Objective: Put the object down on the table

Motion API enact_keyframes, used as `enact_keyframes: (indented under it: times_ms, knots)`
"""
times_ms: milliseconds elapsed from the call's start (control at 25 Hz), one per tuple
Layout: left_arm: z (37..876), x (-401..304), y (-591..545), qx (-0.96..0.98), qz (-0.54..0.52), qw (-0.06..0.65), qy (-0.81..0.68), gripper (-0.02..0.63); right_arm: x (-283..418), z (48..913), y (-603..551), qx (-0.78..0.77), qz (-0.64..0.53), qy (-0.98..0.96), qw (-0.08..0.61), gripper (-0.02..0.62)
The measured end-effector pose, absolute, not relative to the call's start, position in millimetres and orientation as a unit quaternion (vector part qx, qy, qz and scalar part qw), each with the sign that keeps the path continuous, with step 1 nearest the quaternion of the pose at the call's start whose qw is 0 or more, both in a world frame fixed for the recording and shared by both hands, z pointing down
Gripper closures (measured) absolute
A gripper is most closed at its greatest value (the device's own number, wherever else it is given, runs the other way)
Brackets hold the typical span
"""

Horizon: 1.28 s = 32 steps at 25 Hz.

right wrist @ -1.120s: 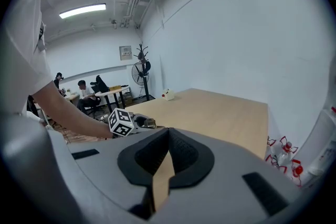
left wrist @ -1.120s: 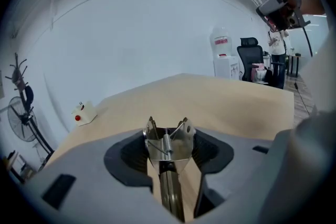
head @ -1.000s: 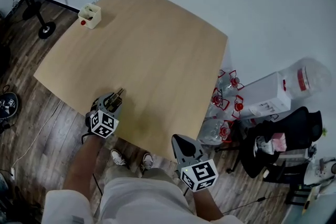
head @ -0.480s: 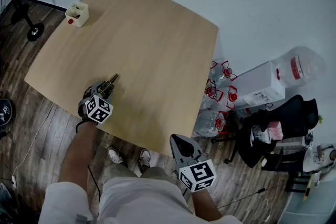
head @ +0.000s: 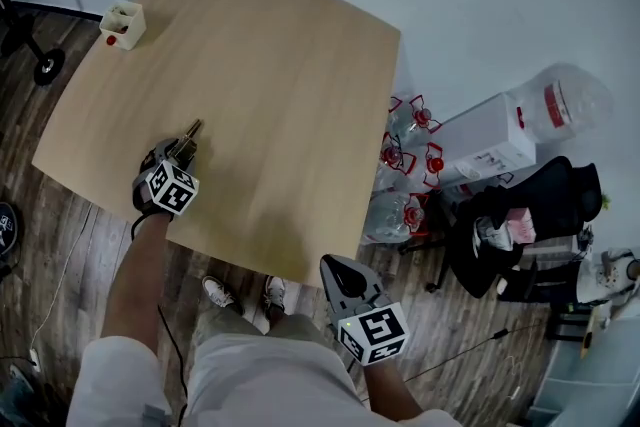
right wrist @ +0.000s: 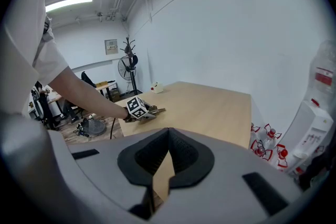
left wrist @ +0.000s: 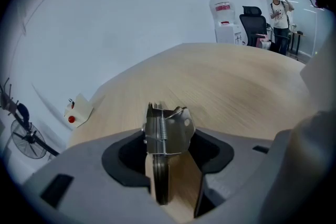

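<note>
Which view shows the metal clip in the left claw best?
The left gripper view: the clip fills its centre, spring and plates sharp, gripped by the left claw. The head view shows only its tip past the claw; the right gripper view shows it small and distant.

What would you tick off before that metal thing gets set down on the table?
1. Metal clip held in the left gripper: ok, its jaws are closed on it.
2. Table bare under the clip: ok, only plain wood there.
3. Clip already touching the wood: cannot tell from these views.
4. White box well clear: ok, it sits at the far corner.
5. Right gripper out of the way: ok, shut, empty, near the table's near corner.
</note>
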<state>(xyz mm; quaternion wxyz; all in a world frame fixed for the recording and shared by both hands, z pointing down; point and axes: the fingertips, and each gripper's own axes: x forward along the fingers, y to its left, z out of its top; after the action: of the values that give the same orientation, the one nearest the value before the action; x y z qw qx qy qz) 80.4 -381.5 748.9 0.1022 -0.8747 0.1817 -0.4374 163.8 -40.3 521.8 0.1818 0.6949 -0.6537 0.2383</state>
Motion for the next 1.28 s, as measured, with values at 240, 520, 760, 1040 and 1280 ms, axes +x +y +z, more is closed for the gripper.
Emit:
enact_keyframes:
  times_ms: [240, 520, 760, 1040, 1280]
  knots:
    - [757, 78, -376, -0.890, -0.415, 0.066, 0.176, 0.376, 166, 522, -36, 0.705, 0.242, -0.642, 0.179, 0.598]
    - [758, 83, -362, -0.906, -0.400, 0.034, 0.138, 0.334, 156, 520, -41, 0.703, 0.240, -0.647, 0.171, 0.598]
    - [759, 85, -356, -0.915, -0.385, 0.014, 0.122, 0.321, 151, 520, -40, 0.703, 0.239, -0.648, 0.172, 0.598]
    - [753, 86, -348, -0.917, -0.381, 0.017, 0.116, 0.314, 151, 519, -39, 0.701, 0.235, -0.651, 0.169, 0.598]
    - [726, 82, -329, -0.929, -0.343, 0.006, 0.138, 0.313, 146, 515, -46, 0.684, 0.222, -0.677, 0.158, 0.598]
